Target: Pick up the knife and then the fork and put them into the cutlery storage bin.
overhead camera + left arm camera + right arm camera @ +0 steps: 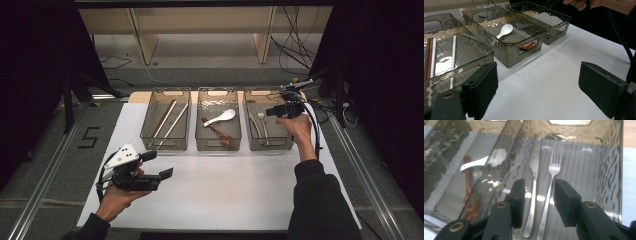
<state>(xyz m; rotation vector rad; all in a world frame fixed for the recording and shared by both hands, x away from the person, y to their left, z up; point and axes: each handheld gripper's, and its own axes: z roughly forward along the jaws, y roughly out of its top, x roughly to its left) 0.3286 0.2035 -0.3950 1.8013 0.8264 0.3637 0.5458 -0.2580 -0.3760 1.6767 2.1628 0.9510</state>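
The right gripper [276,111] is hanging over the right bin [286,145], the one at the far right of three see-through bins on the table [220,190]. In the right gripper view its two black fingers [518,195] are partly open, with a gap between them, and they are holding nothing. Right under that gap two shiny things are lying flat on the bin floor: a fork [551,182] and a knife [534,185]. They are lying side by side and very close, maybe touching near the handles.

It looks like the job right now is picking up or sorting one of these two. To do it well, the gripper should be coming straight down, so the fingers are not bumping the bin walls. The fork handle is sitting nearer the middle of the gap, so it is the easier one to grab. The fingers should be going one on each side of just that handle, not around both handles at once. The handles are thin and flat and slippery, so a slow, firm squeeze near the middle of the handle will be keeping it from tipping.

The left gripper [161,165] is waiting low over the near left part of the table, well apart from the bins. Its fingers [484,85] are wide open and holding nothing. The middle bin [218,145] is holding a white spoon [221,117] and a brown spoon [218,132]. The left bin [165,145] is holding long chopsticks [170,120].
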